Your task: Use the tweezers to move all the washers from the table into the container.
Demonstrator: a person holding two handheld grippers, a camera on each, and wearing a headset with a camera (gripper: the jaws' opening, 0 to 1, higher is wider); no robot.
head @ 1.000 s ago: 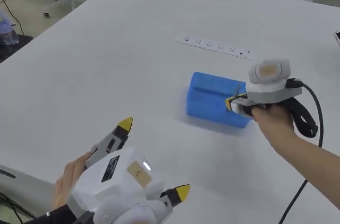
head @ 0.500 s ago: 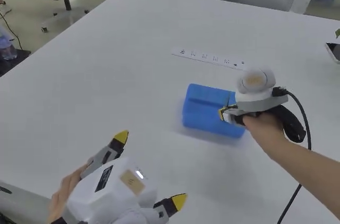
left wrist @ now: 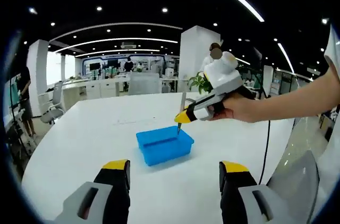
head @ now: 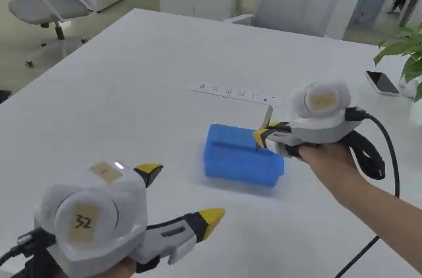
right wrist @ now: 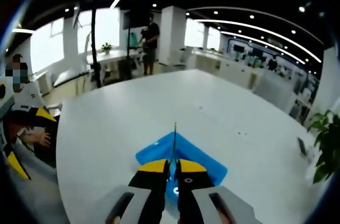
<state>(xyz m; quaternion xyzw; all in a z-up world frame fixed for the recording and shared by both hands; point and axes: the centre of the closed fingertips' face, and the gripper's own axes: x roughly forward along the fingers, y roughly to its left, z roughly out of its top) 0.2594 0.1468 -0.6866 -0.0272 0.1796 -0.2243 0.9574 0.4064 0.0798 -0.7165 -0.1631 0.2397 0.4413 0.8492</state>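
And the left gripper [head: 179, 194] has swung round! Its yellow-tipped jaws, which pointed away up the white table [head: 132, 80] a second ago, now aim sideways toward the blue rectangular plastic container [head: 241, 159], round back facing the headset.

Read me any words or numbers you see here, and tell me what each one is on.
"32": on the round sticker of the left hand-held gripper.
Smaller sticker above it: unreadable.
Tan sticker on the right hand-held gripper: too blurred to read.
Power strip: marks too small to read.
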